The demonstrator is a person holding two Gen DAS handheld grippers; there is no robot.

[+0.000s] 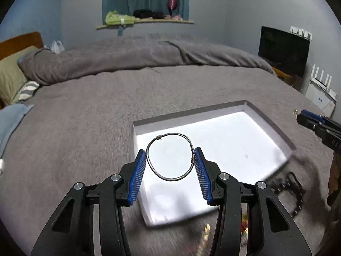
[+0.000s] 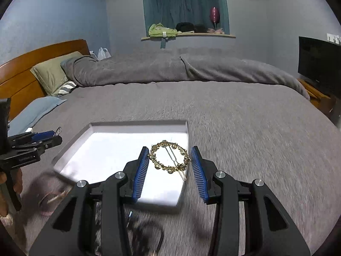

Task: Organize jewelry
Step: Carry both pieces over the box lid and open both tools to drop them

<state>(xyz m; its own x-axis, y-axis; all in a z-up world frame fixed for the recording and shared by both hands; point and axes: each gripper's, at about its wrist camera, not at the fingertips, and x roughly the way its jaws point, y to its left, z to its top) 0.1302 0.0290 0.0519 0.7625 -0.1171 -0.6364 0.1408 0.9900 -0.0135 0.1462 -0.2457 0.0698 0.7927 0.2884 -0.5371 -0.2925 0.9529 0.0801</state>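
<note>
My left gripper is shut on a thin silver wire bangle, held across its width above the near left part of the white shallow box. My right gripper is shut on a round gold hair clip with a pin, held above the near right corner of the same box. The box lies on the grey bed cover and its white floor looks bare. Each gripper shows at the edge of the other's view: the right one and the left one.
Blurred jewelry lies on the cover near the box: a dark chain piece, gold and red bits, rings and a pink piece, dark cords. A rolled grey duvet, pillows and a TV lie beyond.
</note>
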